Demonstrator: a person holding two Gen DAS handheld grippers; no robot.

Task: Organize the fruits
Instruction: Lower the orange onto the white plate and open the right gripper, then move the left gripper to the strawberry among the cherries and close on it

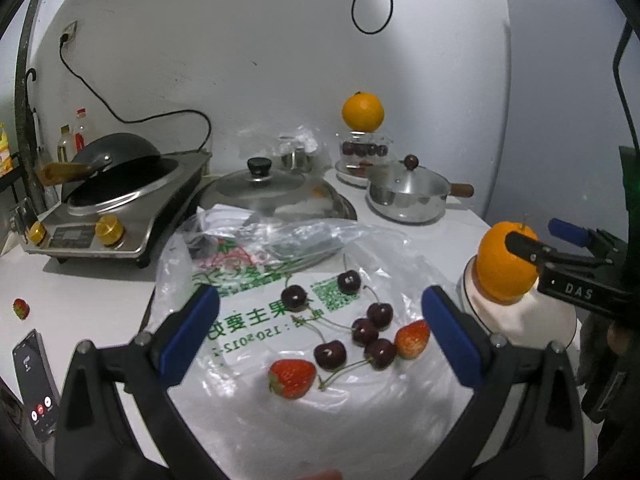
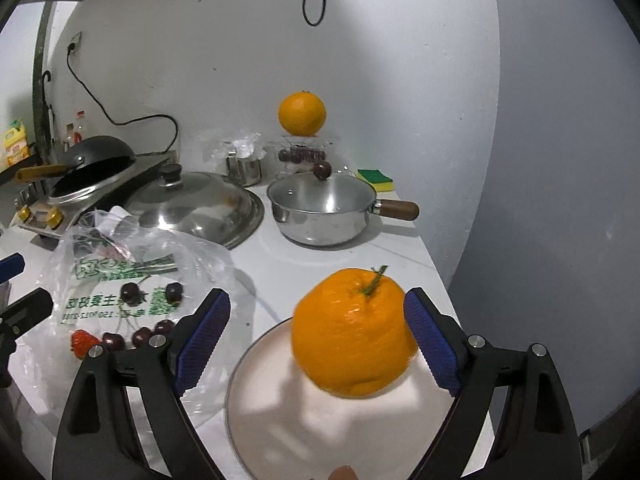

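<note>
On round white plate (image 2: pixel 280 420): dimpled stemmed orange (image 2: pixel 352 332).

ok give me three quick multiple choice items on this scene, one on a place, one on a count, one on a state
1. Where is the nearer orange?
A. on the white plate
B. in the saucepan
C. on the plastic bag

2. How many strawberries lie on the plastic bag?
A. none
B. two
C. five

3. How does the left gripper stand?
A. shut on a cherry
B. open, holding nothing
C. shut on a strawberry

Answers: 1 A, the orange sits on the plate between the right gripper's fingers; 2 B, two red ones beside the cherries; 3 B, its fingers are spread wide.
</note>
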